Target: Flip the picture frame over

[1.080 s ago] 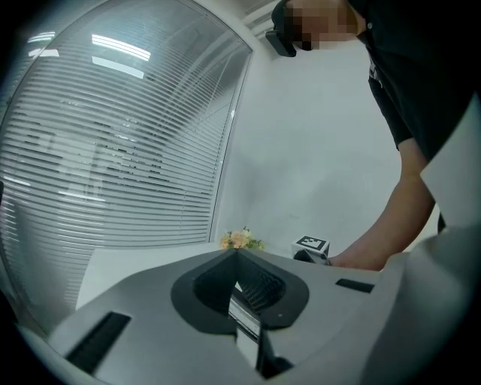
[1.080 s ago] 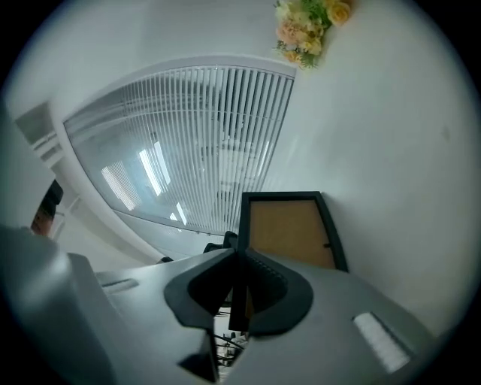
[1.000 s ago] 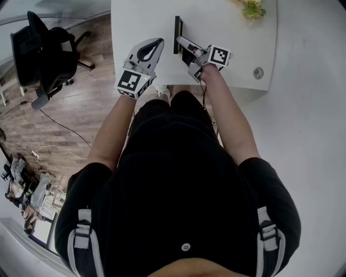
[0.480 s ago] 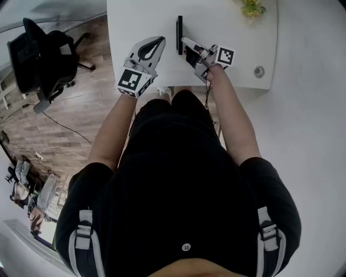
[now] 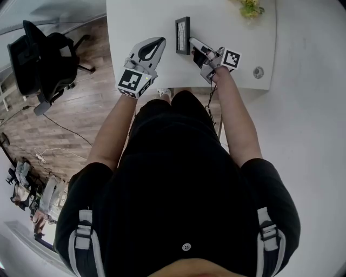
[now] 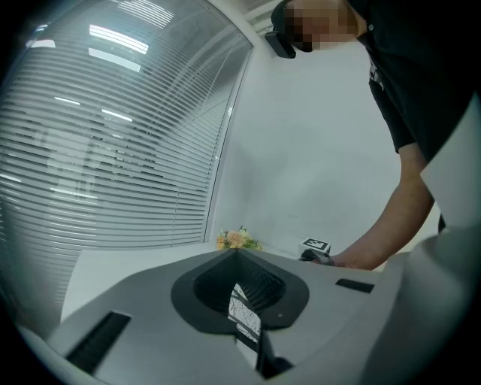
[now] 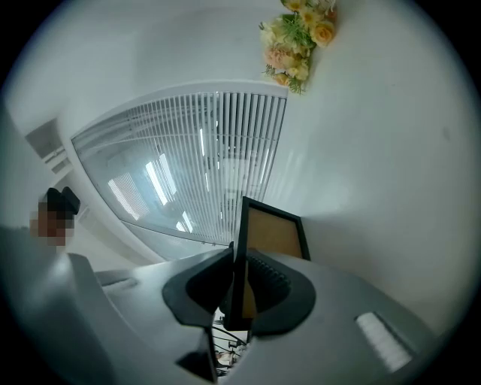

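Observation:
The black picture frame (image 5: 183, 35) stands tilted on the white table (image 5: 135, 21), its pale printed face showing in the head view. My right gripper (image 5: 191, 41) has the frame's right edge between its jaws, which are opening. In the right gripper view the frame (image 7: 274, 233) rises from between the jaws (image 7: 239, 265), thin edge toward the camera and brown back showing. My left gripper (image 5: 159, 42) hovers shut and empty to the left of the frame, apart from it. Through the hollow behind its tips (image 6: 237, 254) a sliver of the printed face (image 6: 244, 316) is visible.
A small bunch of flowers (image 5: 251, 8) lies at the table's far right. A round metal cap (image 5: 258, 72) sits near the right front corner. A black office chair (image 5: 43, 54) stands on the wooden floor to the left. The person's body is close against the table's front edge.
The frame went from standing edge-on to tilting over, so its face now shows. My right gripper shifted to the right with it. The left gripper stayed put.

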{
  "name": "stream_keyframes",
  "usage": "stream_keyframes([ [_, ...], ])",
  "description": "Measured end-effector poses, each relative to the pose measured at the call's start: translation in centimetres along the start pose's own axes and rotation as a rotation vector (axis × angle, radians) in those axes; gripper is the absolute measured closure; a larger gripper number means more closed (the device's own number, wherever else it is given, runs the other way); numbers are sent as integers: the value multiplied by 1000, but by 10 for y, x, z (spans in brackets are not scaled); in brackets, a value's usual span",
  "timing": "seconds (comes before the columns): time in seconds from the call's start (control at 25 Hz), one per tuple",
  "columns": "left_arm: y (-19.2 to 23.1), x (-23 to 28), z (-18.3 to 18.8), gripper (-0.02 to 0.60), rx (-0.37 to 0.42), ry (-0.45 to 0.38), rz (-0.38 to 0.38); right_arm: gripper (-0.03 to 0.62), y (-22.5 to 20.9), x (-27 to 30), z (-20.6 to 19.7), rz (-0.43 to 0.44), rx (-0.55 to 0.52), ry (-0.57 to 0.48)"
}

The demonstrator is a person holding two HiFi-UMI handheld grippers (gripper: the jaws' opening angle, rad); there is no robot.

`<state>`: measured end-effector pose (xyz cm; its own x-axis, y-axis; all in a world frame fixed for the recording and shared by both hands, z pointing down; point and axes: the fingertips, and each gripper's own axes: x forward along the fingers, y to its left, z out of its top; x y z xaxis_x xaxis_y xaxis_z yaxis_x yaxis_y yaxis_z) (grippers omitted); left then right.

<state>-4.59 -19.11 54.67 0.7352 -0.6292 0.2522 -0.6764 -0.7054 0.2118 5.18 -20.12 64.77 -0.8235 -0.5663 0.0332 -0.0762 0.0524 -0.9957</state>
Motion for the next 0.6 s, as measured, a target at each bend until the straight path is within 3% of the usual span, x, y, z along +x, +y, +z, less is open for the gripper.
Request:
stream_keyframes([
  [0.6, -7, 2, 3, 577, 13, 4, -2, 503, -28, -31, 25, -223, -160, -4],
])
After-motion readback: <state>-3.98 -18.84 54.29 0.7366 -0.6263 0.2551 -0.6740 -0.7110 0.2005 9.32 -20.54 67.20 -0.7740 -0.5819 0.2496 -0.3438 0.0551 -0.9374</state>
